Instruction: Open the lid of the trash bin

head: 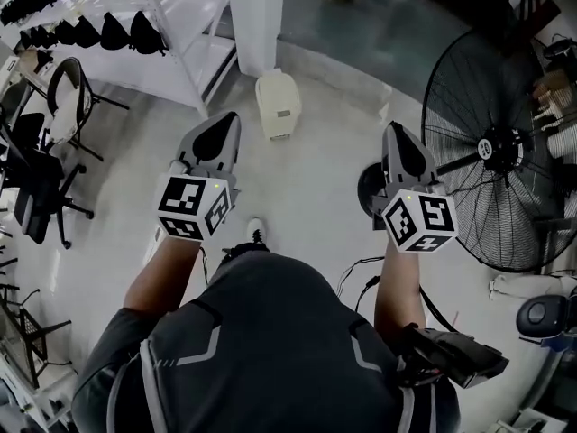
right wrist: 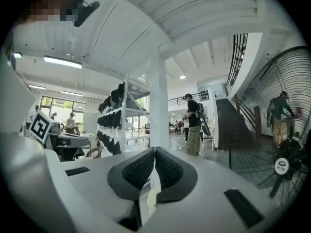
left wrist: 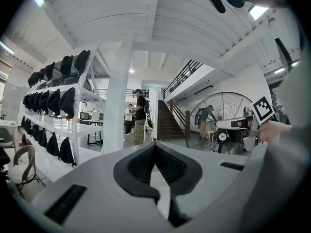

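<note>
Trash bin (head: pixel 278 104) stands ahead between shelf rack (head: pixel 203 25) and fan (head: pixel 497 148).

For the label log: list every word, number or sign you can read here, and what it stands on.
No words or numbers can be read in any view.
Fan badge: a round mark on the hub, too small to read.
Left cube: black-and-white square markers only, no letters.
Right cube: the same kind of markers, no letters.
Bin: no label shows.
</note>
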A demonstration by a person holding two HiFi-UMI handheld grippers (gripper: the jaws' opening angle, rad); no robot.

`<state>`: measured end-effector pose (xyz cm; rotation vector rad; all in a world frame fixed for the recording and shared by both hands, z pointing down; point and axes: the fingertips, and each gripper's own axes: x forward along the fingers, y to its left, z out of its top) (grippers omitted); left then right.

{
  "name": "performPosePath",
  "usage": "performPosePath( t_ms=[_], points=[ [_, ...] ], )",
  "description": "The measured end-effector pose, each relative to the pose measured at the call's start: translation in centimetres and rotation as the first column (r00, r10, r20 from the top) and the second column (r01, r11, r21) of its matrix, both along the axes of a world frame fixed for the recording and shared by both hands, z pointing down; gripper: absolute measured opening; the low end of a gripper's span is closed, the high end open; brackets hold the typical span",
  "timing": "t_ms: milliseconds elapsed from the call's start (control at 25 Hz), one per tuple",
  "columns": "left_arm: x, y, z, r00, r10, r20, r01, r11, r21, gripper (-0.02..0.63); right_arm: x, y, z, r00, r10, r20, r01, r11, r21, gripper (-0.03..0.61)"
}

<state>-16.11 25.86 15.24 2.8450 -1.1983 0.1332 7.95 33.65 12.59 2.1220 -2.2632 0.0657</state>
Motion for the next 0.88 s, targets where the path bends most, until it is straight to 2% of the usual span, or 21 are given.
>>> performPosePath(
  t_ms=[240,440,640,880],
  points=[
    [-0.3,-7.6,-0.2,1.000,0.012,-0.014,-0.012,1.000,-0.016,0.006,-0.4,-8.0,-0.4,1.000,0.001,-0.013,-0.002,1.000,-0.025,0.028],
    [-1.2,-13.0,0.0,1.000,0.012,0.006,-0.012,1.000,0.022,0.006,-1.4,-13.2,-0.7,1.000,0.006,-0.027,-0.007,0.999,-0.038,0.028],
    [-1.4,-16.8,1.1,0.999,0.012,-0.043,-0.013,1.000,-0.021,0.006,-2.6,-17.8,-0.4,0.998,-0.030,-0.053,0.027,0.998,-0.061,0.028],
    [-1.0,-20.4,1.7,0.998,-0.032,-0.050,0.030,0.999,-0.037,0.006,-1.6,-22.5,-0.1,0.996,-0.071,-0.050,0.068,0.996,-0.059,0.028]
  ],
)
